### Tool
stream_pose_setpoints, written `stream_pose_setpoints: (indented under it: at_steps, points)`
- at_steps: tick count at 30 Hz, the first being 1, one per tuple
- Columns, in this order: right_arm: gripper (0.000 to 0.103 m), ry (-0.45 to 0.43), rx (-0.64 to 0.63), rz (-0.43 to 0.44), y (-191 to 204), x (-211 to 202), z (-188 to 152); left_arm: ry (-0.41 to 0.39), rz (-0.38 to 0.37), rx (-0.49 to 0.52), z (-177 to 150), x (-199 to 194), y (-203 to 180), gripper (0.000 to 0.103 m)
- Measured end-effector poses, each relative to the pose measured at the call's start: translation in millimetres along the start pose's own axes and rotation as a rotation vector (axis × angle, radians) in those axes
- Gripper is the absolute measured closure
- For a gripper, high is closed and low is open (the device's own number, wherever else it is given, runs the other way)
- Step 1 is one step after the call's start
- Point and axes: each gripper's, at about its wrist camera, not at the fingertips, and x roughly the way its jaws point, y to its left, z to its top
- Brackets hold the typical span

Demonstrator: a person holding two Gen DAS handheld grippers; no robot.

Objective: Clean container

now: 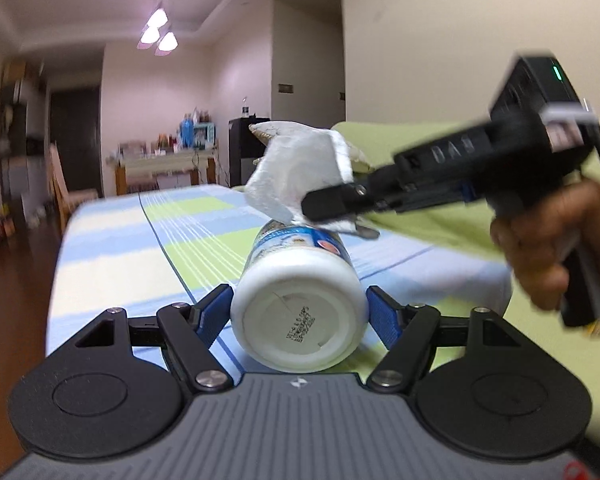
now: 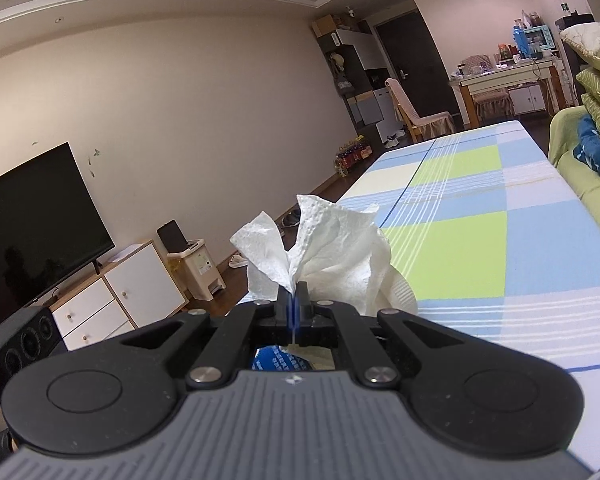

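A white plastic container (image 1: 300, 312) with a blue label lies on its side, its bottom facing the left wrist camera. My left gripper (image 1: 299, 314) is shut on it, blue pads pressed to both sides. My right gripper (image 1: 312, 204) comes in from the right, shut on a crumpled white paper towel (image 1: 300, 168) that rests against the container's far upper side. In the right wrist view the right gripper (image 2: 293, 300) pinches the paper towel (image 2: 332, 252), and a bit of the container's blue label (image 2: 280, 360) shows beneath the fingers.
A table with a blue, green and white checked cloth (image 1: 160, 232) stretches away below. A green sofa (image 2: 588, 176) with stacked cushions lies on the right. A hand (image 1: 548, 248) holds the right gripper. A television (image 2: 36, 224) and cabinet stand on the left.
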Motion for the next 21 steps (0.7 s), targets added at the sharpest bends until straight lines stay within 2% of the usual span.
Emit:
stream_pose_setpoints:
  at_steps: [4, 6, 7, 13, 15, 17, 21]
  points:
    - [0.103, 0.001, -0.001, 0.0, 0.5, -0.8, -1.5, 0.025, -0.021, -0.066, 3.6, 1.4, 9.4, 0.03]
    - [0.103, 0.005, -0.004, -0.006, 2.3, -1.8, -1.6, 0.029, -0.011, -0.019, 4.5, 0.2, 6.3, 0.031]
    - [0.103, 0.009, -0.008, -0.004, 3.8, -2.7, -2.3, 0.03, -0.005, 0.011, 4.7, -0.3, 3.8, 0.031]
    - [0.103, 0.059, -0.045, 0.106, 29.7, -10.2, -11.4, 0.022, 0.076, 0.382, -3.8, -1.8, -31.6, 0.031]
    - [0.103, 0.057, -0.046, 0.093, 29.0, -7.7, -7.9, 0.014, 0.09, 0.461, -8.2, -1.9, -40.0, 0.031]
    - [0.103, 0.047, -0.034, 0.07, 23.4, -4.2, -3.0, 0.009, 0.097, 0.503, -10.6, -2.3, -44.8, 0.031]
    - [0.103, 0.025, 0.007, 0.032, 6.7, 4.2, 7.1, 0.009, 0.096, 0.492, -10.6, -3.4, -45.4, 0.031]
